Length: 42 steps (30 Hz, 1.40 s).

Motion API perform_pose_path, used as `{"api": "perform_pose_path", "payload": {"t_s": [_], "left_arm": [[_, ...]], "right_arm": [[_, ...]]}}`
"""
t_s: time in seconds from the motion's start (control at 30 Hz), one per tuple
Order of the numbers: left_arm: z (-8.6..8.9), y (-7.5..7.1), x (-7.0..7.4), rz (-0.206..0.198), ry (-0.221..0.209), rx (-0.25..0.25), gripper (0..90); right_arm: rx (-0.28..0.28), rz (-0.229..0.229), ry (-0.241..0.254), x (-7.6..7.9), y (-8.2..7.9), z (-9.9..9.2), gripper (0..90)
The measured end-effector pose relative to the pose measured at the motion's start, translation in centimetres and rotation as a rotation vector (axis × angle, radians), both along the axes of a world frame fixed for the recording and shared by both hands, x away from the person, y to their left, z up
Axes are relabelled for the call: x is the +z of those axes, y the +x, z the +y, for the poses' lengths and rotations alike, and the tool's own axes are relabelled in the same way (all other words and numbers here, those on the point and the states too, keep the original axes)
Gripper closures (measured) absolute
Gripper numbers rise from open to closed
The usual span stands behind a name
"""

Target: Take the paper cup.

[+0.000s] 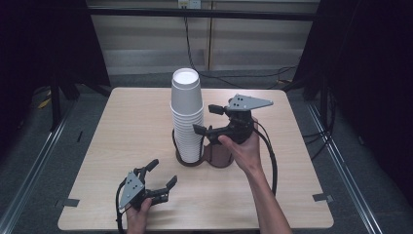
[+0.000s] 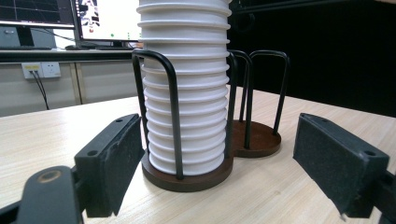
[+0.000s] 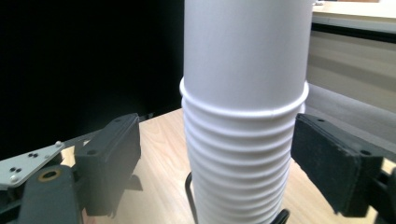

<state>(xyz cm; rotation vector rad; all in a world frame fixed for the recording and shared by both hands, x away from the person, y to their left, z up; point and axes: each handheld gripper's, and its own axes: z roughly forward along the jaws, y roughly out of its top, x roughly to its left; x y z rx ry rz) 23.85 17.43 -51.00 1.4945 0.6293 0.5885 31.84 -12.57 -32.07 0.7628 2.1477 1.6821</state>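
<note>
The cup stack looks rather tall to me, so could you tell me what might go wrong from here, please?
1. The cup stack rises well above its wire holder; a sideways pull by the open right tool, level with the upper cups, might tip it.
2. The nested rims sit tight, so several cups may lift together.
3. The open left tool rests apart on the table, so nothing steadies the base.
</note>
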Motion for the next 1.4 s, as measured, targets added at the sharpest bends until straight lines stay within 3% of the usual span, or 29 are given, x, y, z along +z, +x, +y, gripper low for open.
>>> {"api": "perform_pose_path", "payload": {"t_s": [0.23,0.57,1.0,1.4], "left_arm": [[0.0,0.0,0.0,-0.005,0.001,-0.001,15.7],[0.0,0.0,0.0,-0.008,0.002,-0.003,15.7],[0.0,0.0,0.0,-0.006,0.0,-0.005,15.7],[0.1,0.0,0.0,-0.008,0.002,-0.005,15.7]], "right_arm": [[0.012,-0.003,0.011,1.6,0.8,0.4,13.2],[0.016,-0.026,-0.033,3.6,1.8,1.5,13.1],[0.03,0.032,-0.072,5.5,4.4,2.6,13.7],[0.024,0.039,-0.114,6.8,5.5,3.6,13.5]]}}
